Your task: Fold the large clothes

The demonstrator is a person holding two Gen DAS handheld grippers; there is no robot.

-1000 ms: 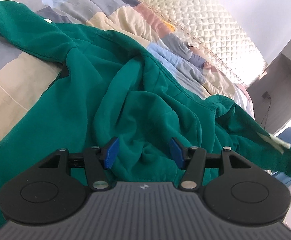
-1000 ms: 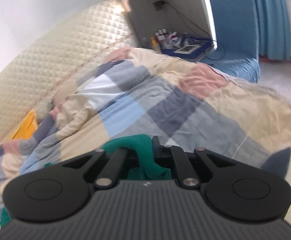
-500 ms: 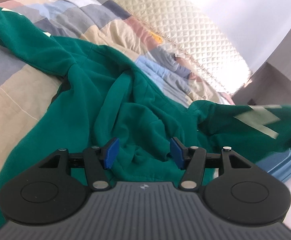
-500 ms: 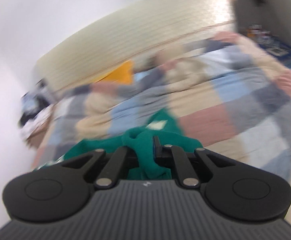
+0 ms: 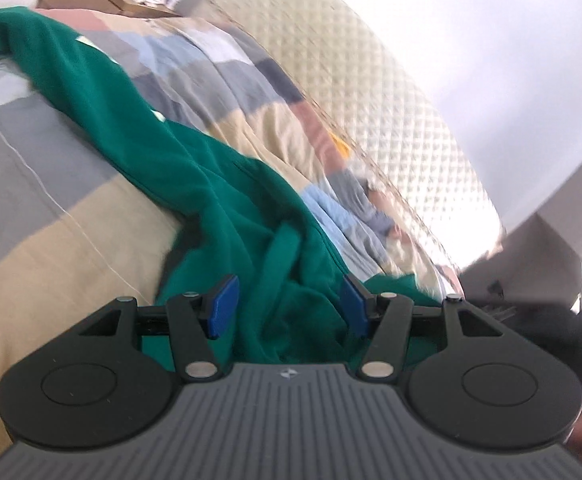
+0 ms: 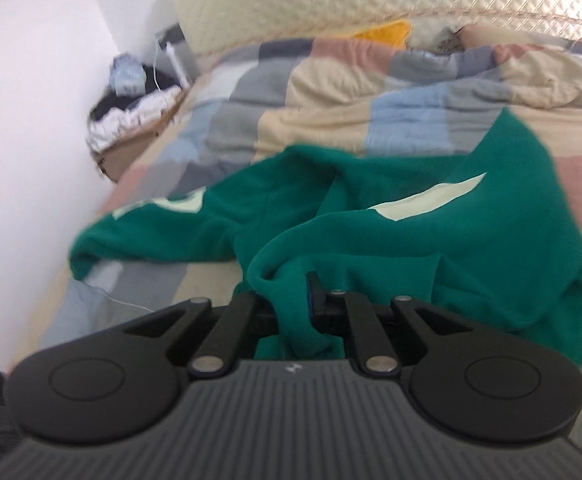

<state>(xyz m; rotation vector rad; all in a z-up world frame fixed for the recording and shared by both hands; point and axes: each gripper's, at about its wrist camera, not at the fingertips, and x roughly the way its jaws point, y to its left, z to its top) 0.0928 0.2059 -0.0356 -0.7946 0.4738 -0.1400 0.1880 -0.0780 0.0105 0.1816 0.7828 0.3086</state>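
Sweatshirt (image 6: 411,240) pinched in the right gripper (image 6: 291,300), crumpled across a patchwork bed.

Green fabric is bunched between the right gripper's jaws, which are clamped on a fold but just starting to part; the left gripper (image 5: 287,304) hovers with its blue pads (image 5: 223,306) spread apart over another rumpled fold, gripping nothing. No containers appear close by. The garment sprawls diagonally over the checked quilt (image 6: 331,92), pale lettering (image 6: 431,200) showing on it, one sleeve trailing toward the wall-side edge. Bare quilt lies open on both sides (beige and grey squares). Farther off, a low stand (image 6: 131,120) piled with clothes sits beside the quilted headboard (image 6: 331,4).
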